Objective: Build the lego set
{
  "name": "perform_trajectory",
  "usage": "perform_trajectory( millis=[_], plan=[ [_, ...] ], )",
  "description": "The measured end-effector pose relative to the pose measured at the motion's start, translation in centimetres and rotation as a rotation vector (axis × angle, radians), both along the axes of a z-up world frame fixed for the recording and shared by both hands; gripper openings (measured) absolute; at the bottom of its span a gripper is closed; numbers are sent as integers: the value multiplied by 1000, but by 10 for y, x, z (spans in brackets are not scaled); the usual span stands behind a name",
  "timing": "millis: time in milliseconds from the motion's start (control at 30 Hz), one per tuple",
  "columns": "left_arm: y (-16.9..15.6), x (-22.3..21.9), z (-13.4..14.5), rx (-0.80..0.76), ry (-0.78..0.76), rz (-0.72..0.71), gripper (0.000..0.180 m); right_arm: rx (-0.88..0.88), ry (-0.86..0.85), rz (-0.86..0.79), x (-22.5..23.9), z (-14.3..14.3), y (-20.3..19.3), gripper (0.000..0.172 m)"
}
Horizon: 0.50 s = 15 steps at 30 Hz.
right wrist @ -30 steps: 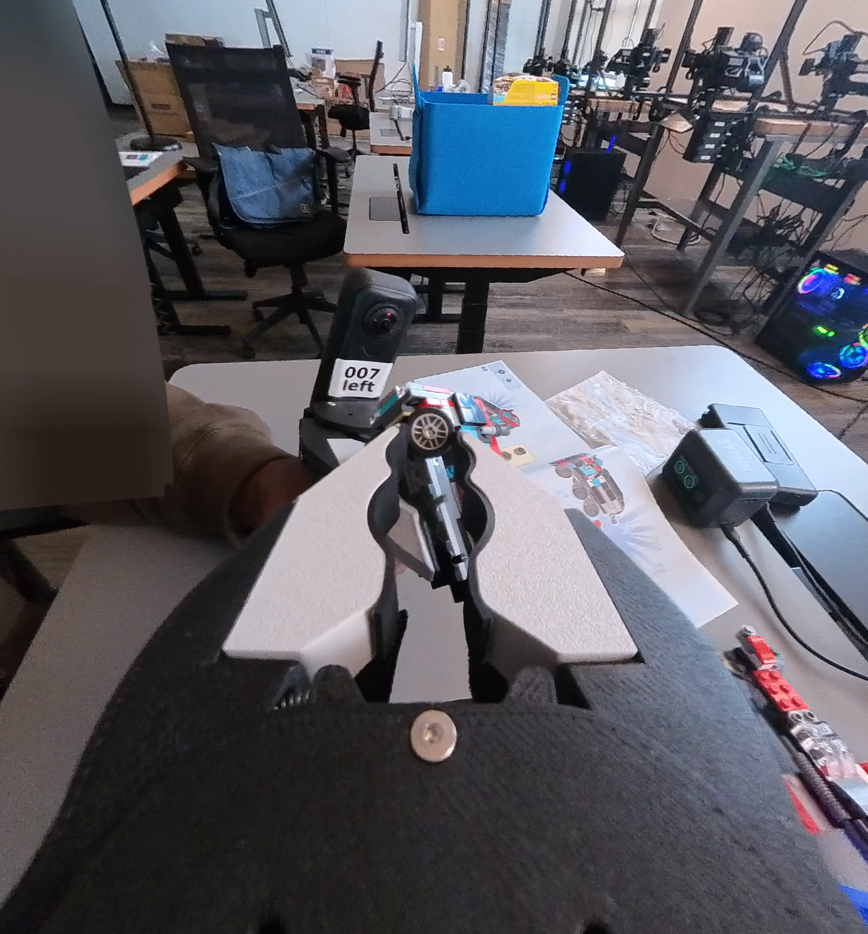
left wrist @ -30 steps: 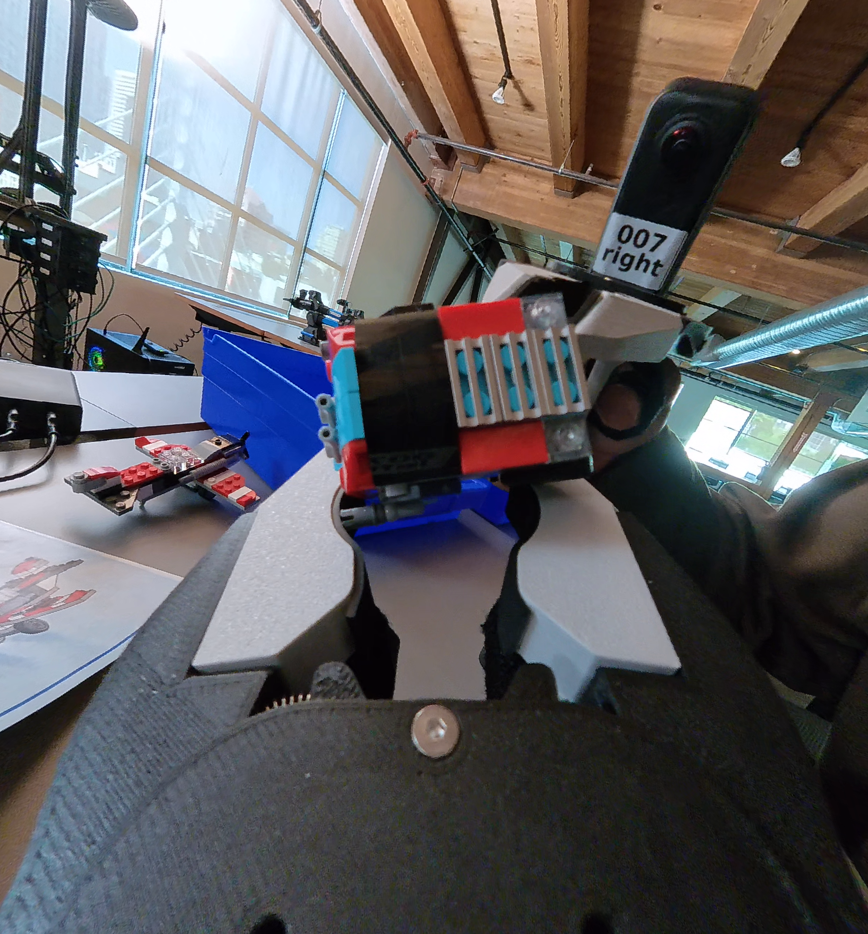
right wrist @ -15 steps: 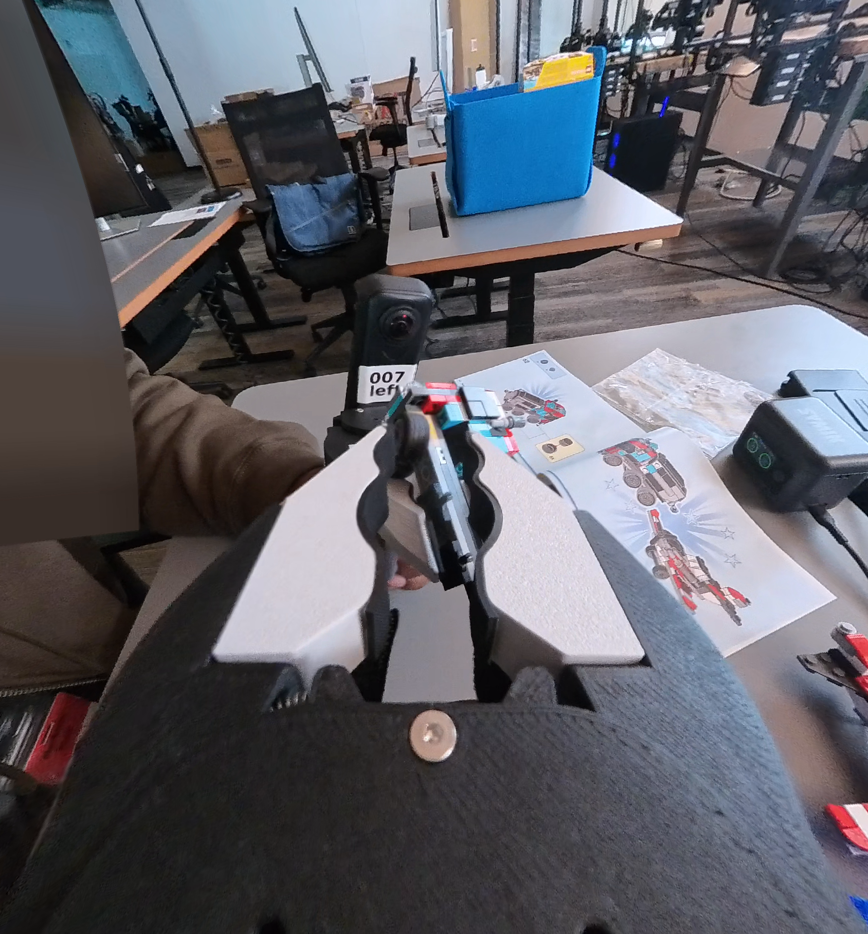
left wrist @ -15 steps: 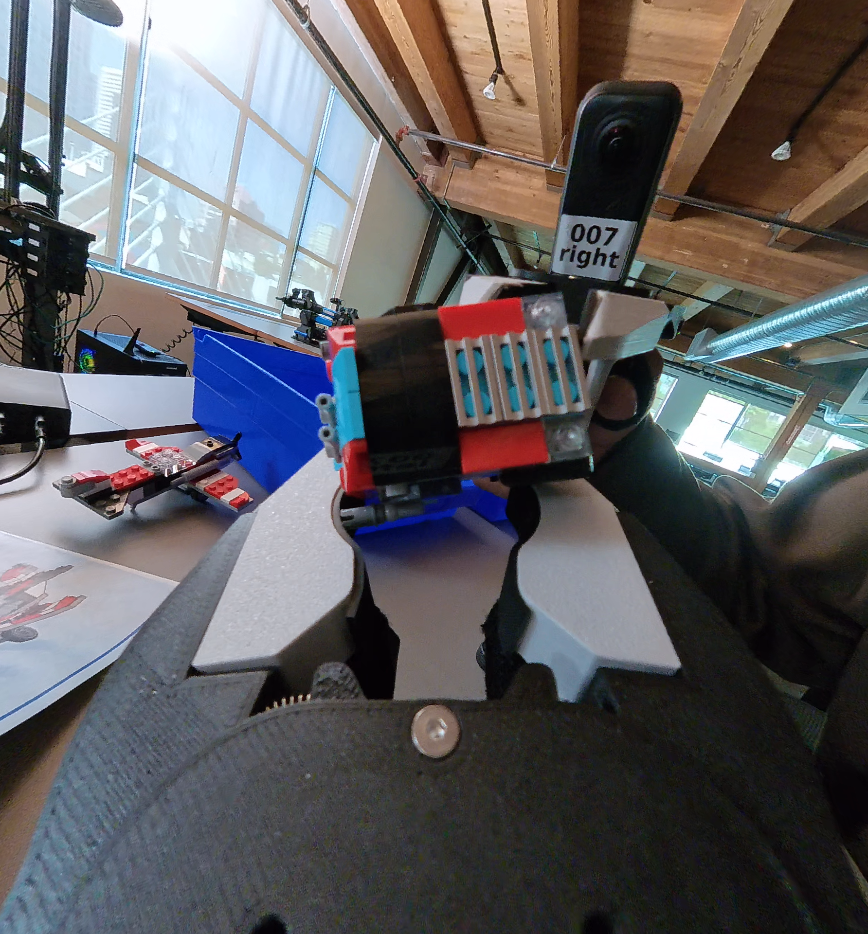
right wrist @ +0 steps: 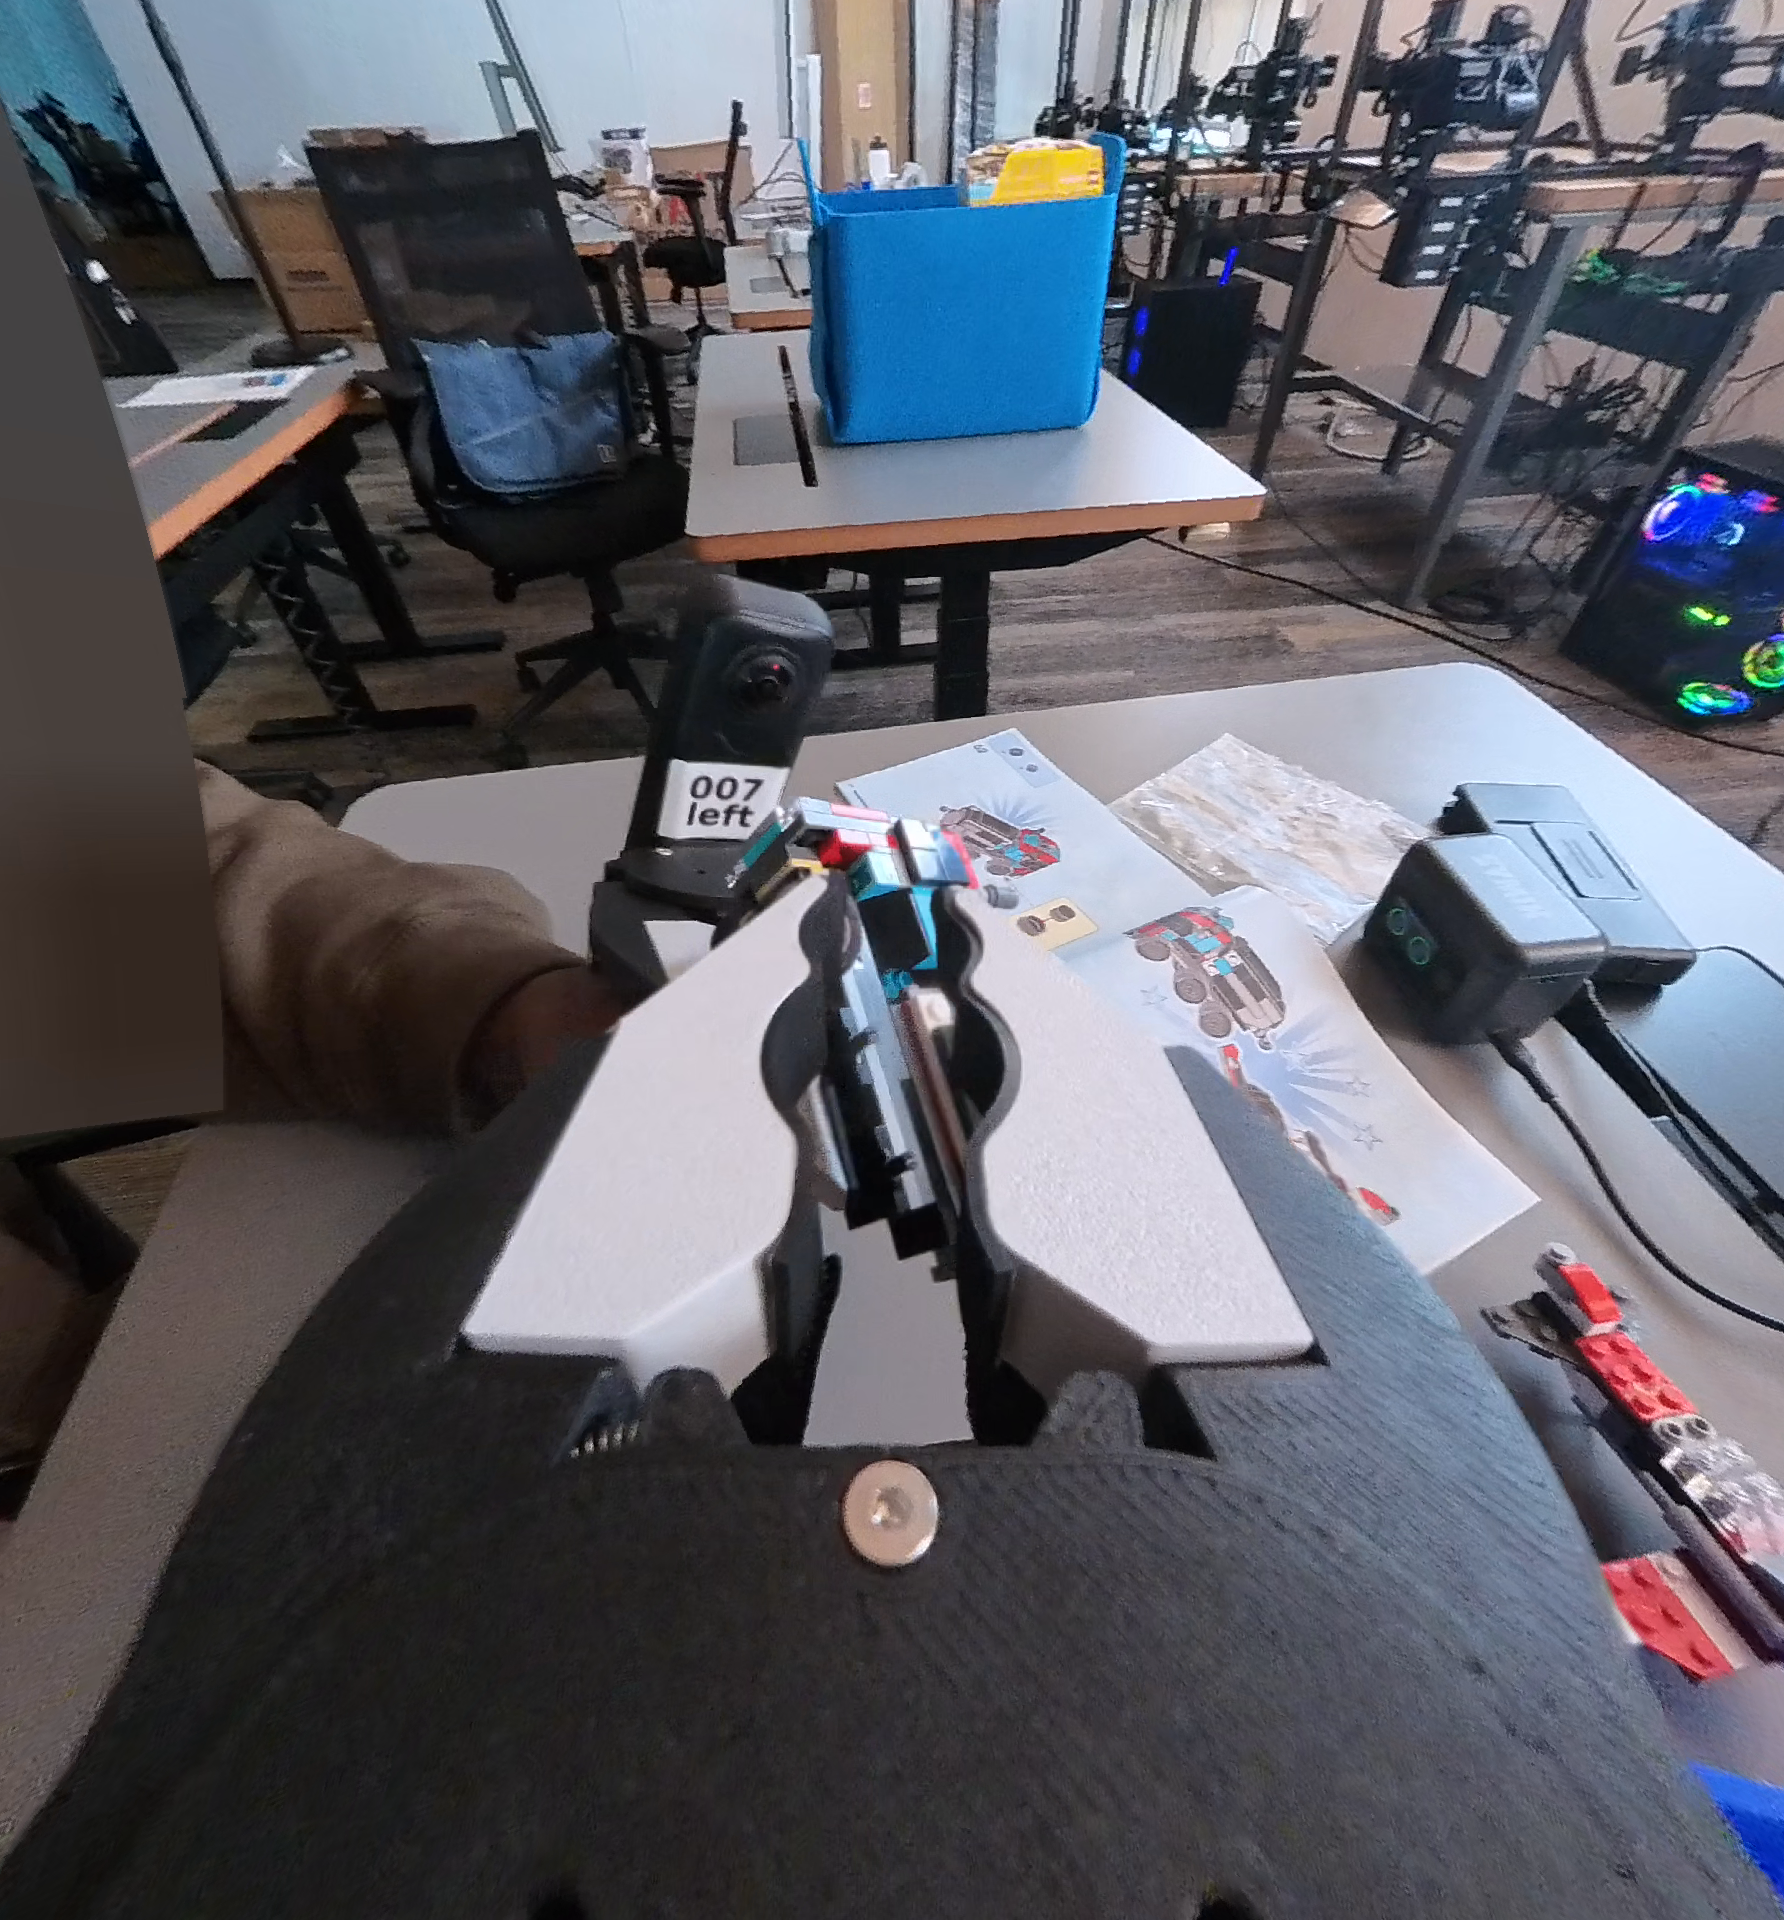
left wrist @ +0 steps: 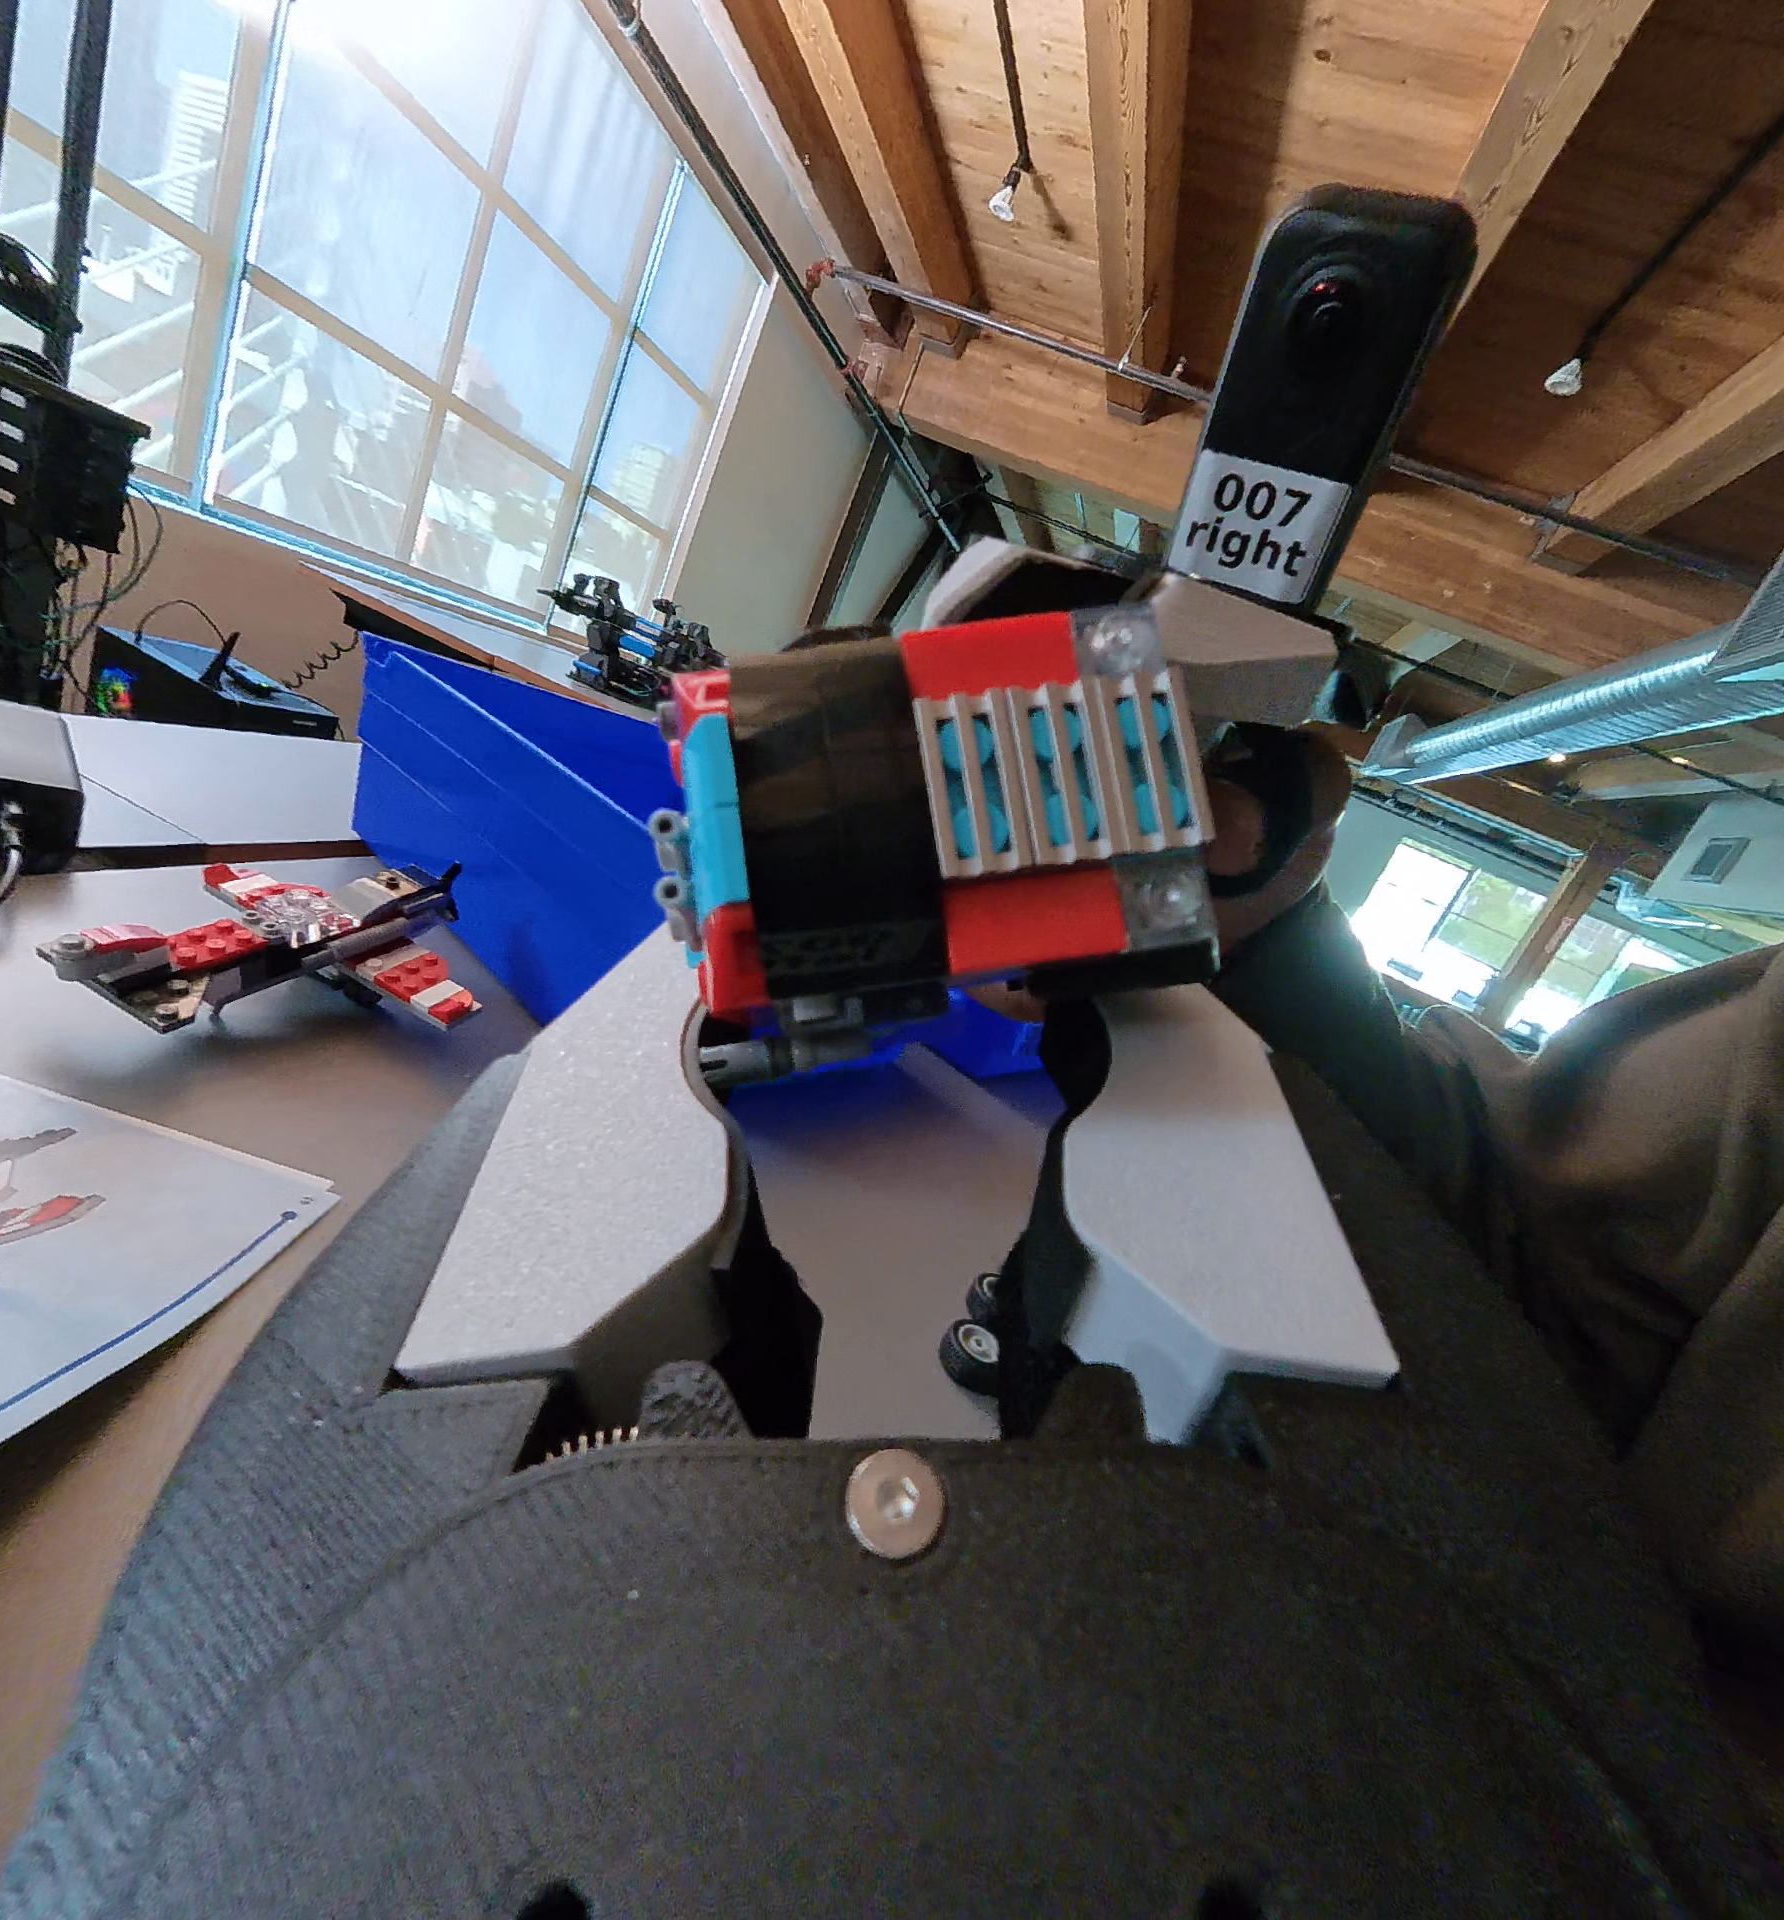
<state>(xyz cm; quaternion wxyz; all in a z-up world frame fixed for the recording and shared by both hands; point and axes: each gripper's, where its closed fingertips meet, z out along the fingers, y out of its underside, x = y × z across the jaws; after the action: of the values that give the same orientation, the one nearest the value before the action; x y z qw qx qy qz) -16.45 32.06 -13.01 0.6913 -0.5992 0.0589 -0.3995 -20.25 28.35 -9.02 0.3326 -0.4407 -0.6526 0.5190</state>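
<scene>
A toy brick truck [left wrist: 929, 821], with a red and black cab and a grey grille over teal studs, hangs above the table between both grippers. My left gripper [left wrist: 888, 1039] is shut on its cab end, and the fingertips [left wrist: 659, 1039] clamp its underside. My right gripper [right wrist: 893, 914] is shut on the truck's thin black and grey chassis [right wrist: 888, 1101]. The cab [right wrist: 867, 852] sticks out past its tips, toward the left gripper [right wrist: 659, 914]. In the left wrist view one right finger [left wrist: 1252, 649] shows behind the truck. Two small wheels [left wrist: 971, 1340] lie on the table below.
On the grey table [right wrist: 1439, 727] lie a red brick plane [left wrist: 264, 935], a blue bin [left wrist: 514, 810], instruction sheets [right wrist: 1231, 966], a clear bag [right wrist: 1252, 821] and black devices with cables [right wrist: 1480, 935]. The person's sleeve [right wrist: 368, 935] is at the left. Spacing between my two grippers at the tips: around 6 centimeters.
The right jaws opened a little and shut again, deeper on the truck's chassis; the wheel seen at their tips no longer shows. The left grasp is unchanged. Two small wheels now show on the table.
</scene>
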Motion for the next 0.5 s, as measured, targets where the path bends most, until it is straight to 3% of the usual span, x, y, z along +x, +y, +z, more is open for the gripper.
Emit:
perform_trajectory(
  millis=[300, 500],
  plan=[
    [1, -6, -1, -32, -133, -35, 56, 138, 2, -58, -3, -5, 2, 15],
    [2, -8, -1, -36, -136, -26, 56, 176, 0, -62, -3, -7, 1, 16]
  ],
)
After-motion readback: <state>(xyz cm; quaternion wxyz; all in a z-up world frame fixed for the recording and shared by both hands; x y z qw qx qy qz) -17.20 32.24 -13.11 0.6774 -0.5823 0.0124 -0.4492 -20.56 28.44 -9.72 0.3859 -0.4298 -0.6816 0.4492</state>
